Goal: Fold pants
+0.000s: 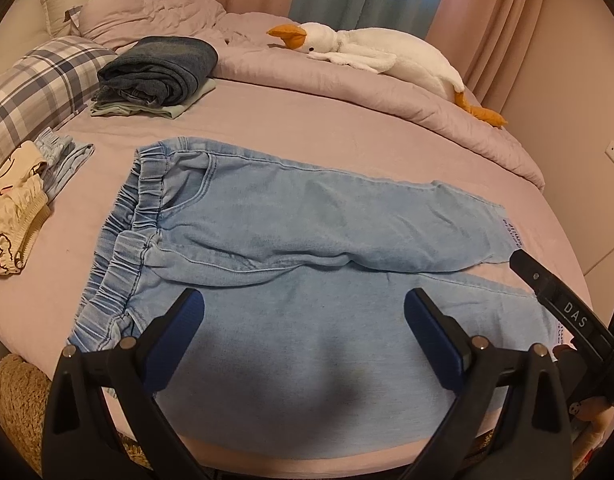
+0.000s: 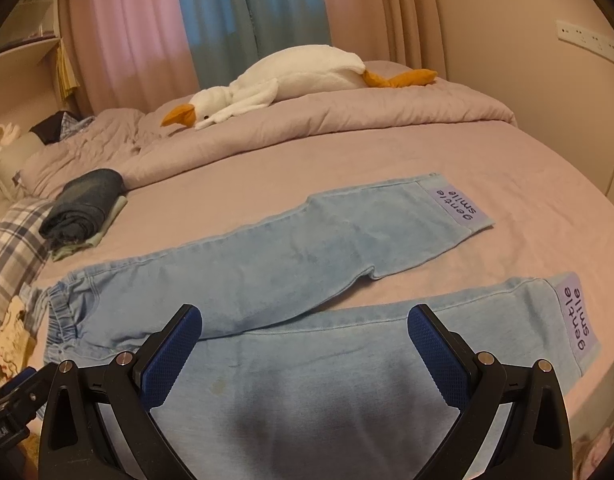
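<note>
While my left gripper [image 1: 303, 322] hangs wide open over the near leg of the light-blue pants [image 1: 291, 240], gripping nothing, my right gripper [image 2: 305, 338] is spread just as wide above that same leg, also with nothing between its pads. The pants lie flat on the pink bed sheet [image 1: 339, 124], waistband to my left, legs running right. Only my right view shows both cuff patches [image 2: 461, 206] clearly, reading "gentle smile"; from the left they are barely legible. Only my left view shows the cream printed garment [image 1: 11, 220] in full at the sheet's left edge. Both show the folded dark jeans [image 1: 159, 70] and the plush goose [image 1: 367, 50] behind.
</note>
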`<state>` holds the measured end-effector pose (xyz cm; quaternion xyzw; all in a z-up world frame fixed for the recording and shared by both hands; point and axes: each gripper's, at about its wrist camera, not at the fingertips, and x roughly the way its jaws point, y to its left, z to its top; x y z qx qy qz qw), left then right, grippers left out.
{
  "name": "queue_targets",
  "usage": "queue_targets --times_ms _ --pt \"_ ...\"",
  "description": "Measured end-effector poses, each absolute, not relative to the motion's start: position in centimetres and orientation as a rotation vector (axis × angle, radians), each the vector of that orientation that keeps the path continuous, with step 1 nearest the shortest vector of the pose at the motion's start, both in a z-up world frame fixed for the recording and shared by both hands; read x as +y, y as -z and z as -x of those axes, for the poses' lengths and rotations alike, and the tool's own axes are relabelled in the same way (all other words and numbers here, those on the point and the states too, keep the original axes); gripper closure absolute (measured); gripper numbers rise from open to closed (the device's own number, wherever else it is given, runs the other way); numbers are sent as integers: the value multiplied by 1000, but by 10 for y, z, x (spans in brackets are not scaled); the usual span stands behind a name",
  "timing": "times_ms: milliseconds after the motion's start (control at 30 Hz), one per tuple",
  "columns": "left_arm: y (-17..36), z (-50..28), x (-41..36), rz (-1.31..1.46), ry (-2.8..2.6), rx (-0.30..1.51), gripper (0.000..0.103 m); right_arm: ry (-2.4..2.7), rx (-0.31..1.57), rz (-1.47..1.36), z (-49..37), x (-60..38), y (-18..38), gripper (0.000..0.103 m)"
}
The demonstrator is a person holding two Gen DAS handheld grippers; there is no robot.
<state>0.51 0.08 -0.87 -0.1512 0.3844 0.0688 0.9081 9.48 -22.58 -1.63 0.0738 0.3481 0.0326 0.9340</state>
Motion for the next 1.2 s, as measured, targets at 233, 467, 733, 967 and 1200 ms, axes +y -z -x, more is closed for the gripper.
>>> queue_targets --times_ms 233,467,733,967,1200 --pt "15 -10 -1 313 -135 814 5 -62 716 -147 -95 -225 17 0" --pt "18 -11 -2 318 -136 829 6 -63 720 -144 -97 -225 21 0" --pt "21 -12 6 338 -145 834 7 -52 736 -134 -100 -222 25 0" --pt "15 -29 23 373 -153 834 7 -78 743 -191 -109 -227 18 0" --pt "4 -72 51 454 -219 794 7 -102 818 -405 -205 -243 0 1"
